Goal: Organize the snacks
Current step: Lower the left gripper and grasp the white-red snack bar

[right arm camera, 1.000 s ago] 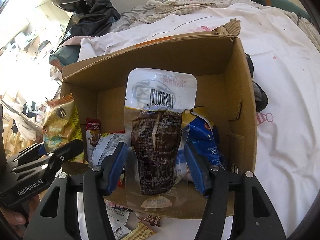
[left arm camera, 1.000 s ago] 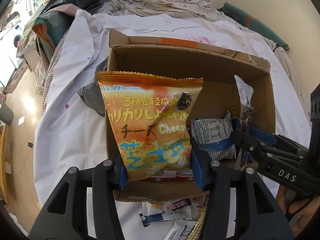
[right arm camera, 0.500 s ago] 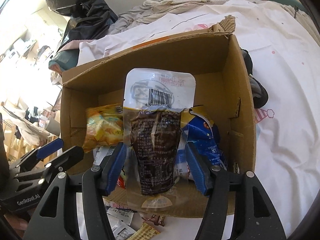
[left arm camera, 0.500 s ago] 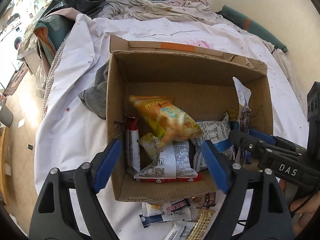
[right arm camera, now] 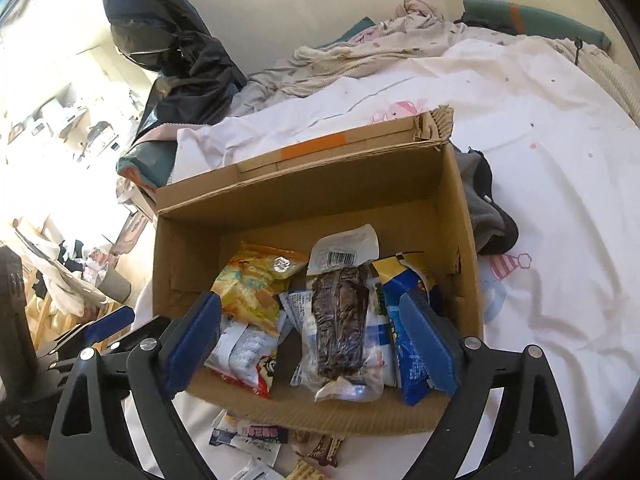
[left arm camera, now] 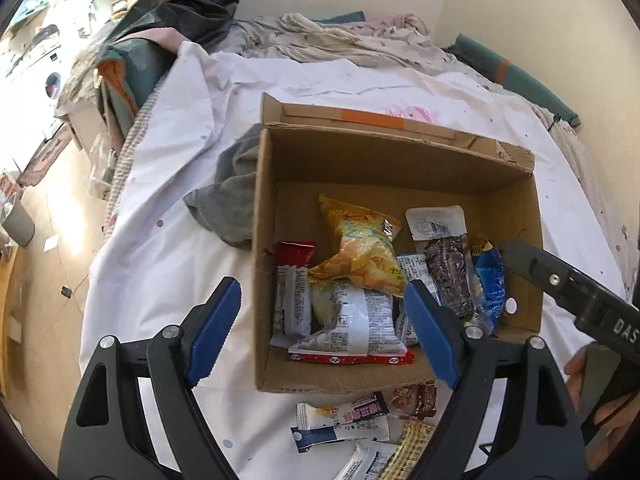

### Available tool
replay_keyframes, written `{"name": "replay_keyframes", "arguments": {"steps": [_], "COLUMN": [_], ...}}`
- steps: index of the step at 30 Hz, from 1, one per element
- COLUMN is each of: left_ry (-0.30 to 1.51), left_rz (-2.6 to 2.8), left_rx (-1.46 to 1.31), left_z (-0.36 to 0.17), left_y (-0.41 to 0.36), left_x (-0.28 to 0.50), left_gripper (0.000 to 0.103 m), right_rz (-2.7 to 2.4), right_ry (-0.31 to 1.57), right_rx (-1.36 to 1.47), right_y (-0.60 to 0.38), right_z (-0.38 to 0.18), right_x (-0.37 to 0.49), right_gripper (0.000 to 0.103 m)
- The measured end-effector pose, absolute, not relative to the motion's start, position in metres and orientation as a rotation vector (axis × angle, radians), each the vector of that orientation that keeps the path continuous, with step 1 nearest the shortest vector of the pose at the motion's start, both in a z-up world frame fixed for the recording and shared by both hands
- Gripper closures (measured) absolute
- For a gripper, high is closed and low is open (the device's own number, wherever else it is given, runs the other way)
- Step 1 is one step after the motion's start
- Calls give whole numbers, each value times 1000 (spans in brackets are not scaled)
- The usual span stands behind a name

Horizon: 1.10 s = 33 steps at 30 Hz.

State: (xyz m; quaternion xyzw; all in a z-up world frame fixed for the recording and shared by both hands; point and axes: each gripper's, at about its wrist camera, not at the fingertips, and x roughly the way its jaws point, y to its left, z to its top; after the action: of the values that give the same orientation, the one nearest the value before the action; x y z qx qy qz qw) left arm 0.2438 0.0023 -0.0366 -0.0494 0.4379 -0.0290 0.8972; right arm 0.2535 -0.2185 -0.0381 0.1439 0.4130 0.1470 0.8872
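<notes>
Left gripper (left arm camera: 324,328) open, empty; right gripper (right arm camera: 316,340) just spread wide, empty, dark snack pouch (right arm camera: 340,320) lying loose in cardboard box (left arm camera: 400,152) beside yellow chip bag (left arm camera: 360,252). Loose bars (left arm camera: 344,420) outside box, partly cut off by frame edge and fingers.

Left gripper (left arm camera: 322,330) jaws wide, nothing between pads, tilted down. Right gripper (right arm camera: 314,344) jaws just opened wide, empty, tilted down. A hand (left arm camera: 600,408) grips the right gripper's handle.

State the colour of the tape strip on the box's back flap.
Orange tape strip on the cardboard box; clearest in the left wrist view.
</notes>
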Motion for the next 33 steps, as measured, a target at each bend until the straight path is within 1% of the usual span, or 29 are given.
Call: {"name": "replay_keyframes", "arguments": {"steps": [3, 9, 14, 18, 19, 21, 24, 28, 33], "left_ry": [867, 873, 911, 911, 900, 885, 894, 958, 1010], "left_rz": [-30, -8, 55, -5, -1, -2, -5, -21, 2], "left_rx": [-78, -128, -102, -146, -137, -121, -88, -83, -98], "left_z": [-31, -25, -28, -28, -26, -24, -26, -38, -51], "left_y": [5, 22, 31, 35, 34, 30, 22, 16, 22], "left_x": [233, 215, 199, 183, 179, 172, 164, 155, 146], "left_gripper": [22, 22, 22, 21, 19, 1, 0, 0, 0], "right_rz": [295, 275, 264, 272, 274, 286, 277, 250, 185], "right_ry": [833, 813, 851, 878, 883, 887, 902, 932, 1013], "right_rx": [279, 248, 264, 283, 289, 304, 319, 328, 379], "right_y": [-218, -218, -216, -216, -217, -219, -224, -231, -250], "right_z": [-30, -20, -28, -33, -34, -36, -40, -46, -66], "right_x": [242, 217, 199, 183, 179, 171, 161, 151, 144], "right_gripper": [10, 10, 10, 10, 10, 10, 10, 10, 10]}}
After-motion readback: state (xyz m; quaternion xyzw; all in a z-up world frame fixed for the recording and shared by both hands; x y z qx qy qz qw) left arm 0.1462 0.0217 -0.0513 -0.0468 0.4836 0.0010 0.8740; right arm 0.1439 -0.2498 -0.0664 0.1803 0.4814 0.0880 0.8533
